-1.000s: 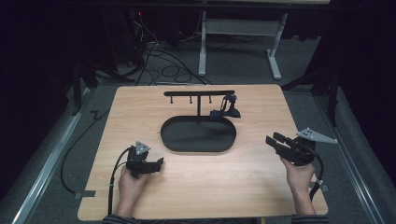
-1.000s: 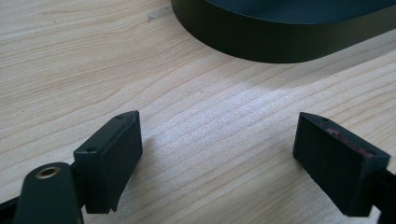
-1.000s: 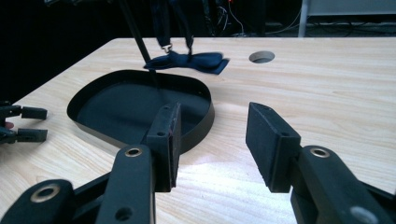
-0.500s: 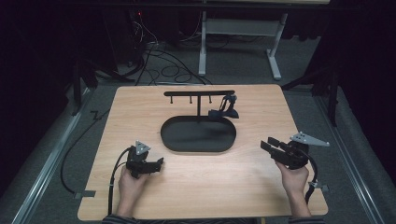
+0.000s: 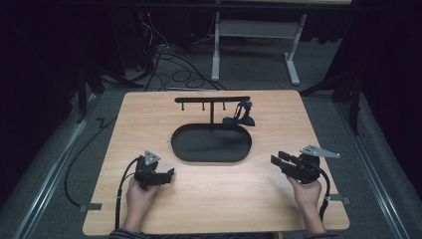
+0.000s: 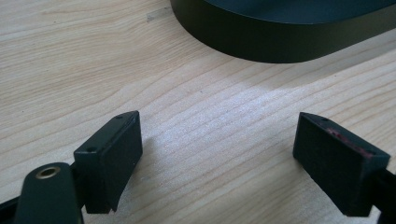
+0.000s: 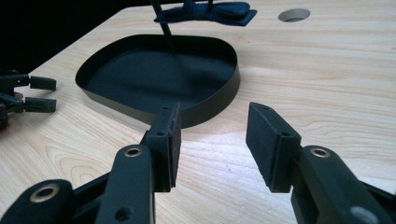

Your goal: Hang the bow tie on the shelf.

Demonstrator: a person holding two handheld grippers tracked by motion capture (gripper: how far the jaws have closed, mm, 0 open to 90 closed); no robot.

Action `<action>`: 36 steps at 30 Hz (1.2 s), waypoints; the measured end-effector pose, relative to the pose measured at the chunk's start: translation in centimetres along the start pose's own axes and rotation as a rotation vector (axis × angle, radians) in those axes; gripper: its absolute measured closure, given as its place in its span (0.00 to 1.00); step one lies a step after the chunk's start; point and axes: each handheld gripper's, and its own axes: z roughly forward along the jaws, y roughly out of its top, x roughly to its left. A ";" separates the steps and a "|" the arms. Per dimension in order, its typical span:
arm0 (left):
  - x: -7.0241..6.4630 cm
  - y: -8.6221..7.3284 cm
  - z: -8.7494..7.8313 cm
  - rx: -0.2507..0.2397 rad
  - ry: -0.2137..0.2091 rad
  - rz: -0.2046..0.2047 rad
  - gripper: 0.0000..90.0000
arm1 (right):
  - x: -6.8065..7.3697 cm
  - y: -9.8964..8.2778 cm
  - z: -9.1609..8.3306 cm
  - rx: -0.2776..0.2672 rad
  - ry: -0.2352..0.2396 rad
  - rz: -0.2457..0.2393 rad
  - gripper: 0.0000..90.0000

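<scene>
Compared w/ the earlier frames, the right gripper [image 5: 276,160] has come lower and a bit inward toward the table centre; it was raised near the right edge before, now it sits low over the light wooden table [image 5: 149,114]. The left gripper [image 5: 169,174] has not moved, and the tray and stand are where they were.

The black oval metal tray [image 5: 184,149] lies in the middle of the table, between the two grippers. A thin black T-shaped stand [image 5: 213,99] rises from its far side, and a dark blue bow tie [image 5: 239,117] hangs at the right end of the stand, just behind the tray.

Right gripper: jaws spread, nothing between them, pointing at the tray's near right rim, near but apart from it. Left gripper: jaws spread wide, empty, resting low over the wood w/ the tray wall [image 6: 280,44] just ahead.
</scene>
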 end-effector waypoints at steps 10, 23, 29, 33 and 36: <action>0.0 0.0 0.0 0.000 0.000 0.000 0.18 | 0.6 -0.2 1.1 0.015 0.014 -0.011 0.63; 0.0 0.0 0.0 0.000 0.000 0.000 0.18 | 1.1 -0.7 2.4 0.024 0.026 -0.004 0.63; 0.0 0.0 0.0 0.000 0.000 0.000 0.18 | 1.3 -0.9 3.1 0.035 0.025 -0.012 0.63; 0.0 0.0 0.0 0.000 0.000 0.000 0.18 | 1.3 -1.0 3.6 0.044 0.023 -0.010 0.63; 0.0 0.0 0.0 0.000 0.000 0.000 0.18 | 1.2 -1.1 3.9 0.050 0.023 -0.011 0.63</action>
